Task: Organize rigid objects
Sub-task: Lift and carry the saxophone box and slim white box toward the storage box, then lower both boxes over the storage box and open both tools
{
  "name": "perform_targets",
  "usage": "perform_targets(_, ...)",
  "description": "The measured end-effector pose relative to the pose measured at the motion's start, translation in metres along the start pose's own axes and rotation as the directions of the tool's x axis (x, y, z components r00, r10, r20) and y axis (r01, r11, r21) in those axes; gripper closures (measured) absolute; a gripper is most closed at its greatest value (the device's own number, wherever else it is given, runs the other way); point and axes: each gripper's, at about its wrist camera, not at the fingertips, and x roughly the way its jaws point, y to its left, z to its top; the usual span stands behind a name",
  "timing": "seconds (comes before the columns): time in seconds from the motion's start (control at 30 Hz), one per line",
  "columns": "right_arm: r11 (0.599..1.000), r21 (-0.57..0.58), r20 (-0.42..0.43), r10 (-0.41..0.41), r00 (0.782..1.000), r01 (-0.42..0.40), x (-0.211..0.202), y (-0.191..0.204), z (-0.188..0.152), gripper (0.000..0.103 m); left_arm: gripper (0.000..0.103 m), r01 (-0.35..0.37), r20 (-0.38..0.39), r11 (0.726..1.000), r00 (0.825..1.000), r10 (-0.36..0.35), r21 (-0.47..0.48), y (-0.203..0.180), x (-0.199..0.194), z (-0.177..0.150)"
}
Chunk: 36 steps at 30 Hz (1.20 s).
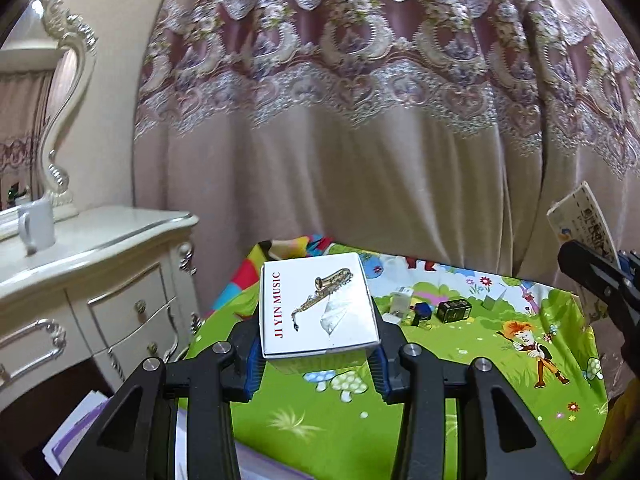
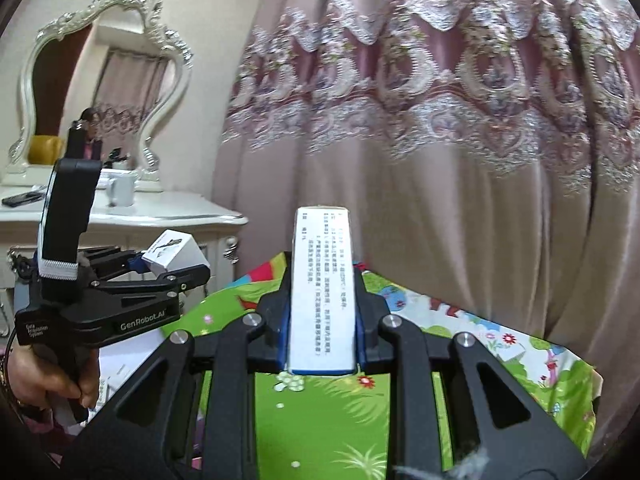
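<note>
My left claw [image 1: 318, 354] clamps the saxophone box [image 1: 318, 306], my right claw [image 2: 322, 344] the slim carton [image 2: 322, 288]; small boxes [image 1: 452, 310] near the table's [image 1: 400, 420] far edge remain unsorted.

Our left gripper [image 2: 176, 264] is a black plastic frame with "GenRobot.AI" in pale letters along its side and small "Data Acquisition System" text near the handle. A black block stands upright above that handle, bound by a white ribbed strap. Our hand [image 2: 60, 384] below it wears a thin bracelet. On our right gripper [image 2: 322, 320], black linkage arms with triangular cutouts and silver screw heads carry blue pads inside the fingertips.
</note>
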Motion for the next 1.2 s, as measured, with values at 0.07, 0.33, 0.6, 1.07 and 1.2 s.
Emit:
perform_targets(0.07,1.000,-0.010,-0.003,0.017,1.000,-0.017,0.002,0.007,0.000,0.075,0.059,-0.018,0.000,1.000,1.000,0.018,-0.008,0.009,-0.003,-0.003)
perform_targets(0.33,0.993,-0.050,-0.030,0.106,0.994,-0.108,0.014,0.039,0.001,0.075,0.059,-0.073,-0.021,0.997,0.997,0.072,-0.038,0.041,-0.013,-0.012)
perform_targets(0.6,0.975,-0.080,-0.083,0.202,0.976,-0.208,0.028,0.072,-0.004,0.075,0.059,-0.132,-0.082,0.988,0.989,0.125,-0.083,0.074,-0.016,-0.034)
perform_targets(1.07,0.909,-0.122,-0.231,0.364,0.902,-0.398,0.055,0.131,-0.026,0.075,0.059,-0.225,-0.200,0.963,0.960,0.194,-0.150,0.122,-0.012,-0.078)
perform_targets(1.2,0.880,-0.122,-0.287,0.412,0.865,-0.460,0.064,0.150,-0.034,0.075,0.059,-0.258,-0.239,0.949,0.948,0.212,-0.179,0.139,-0.014,-0.091)
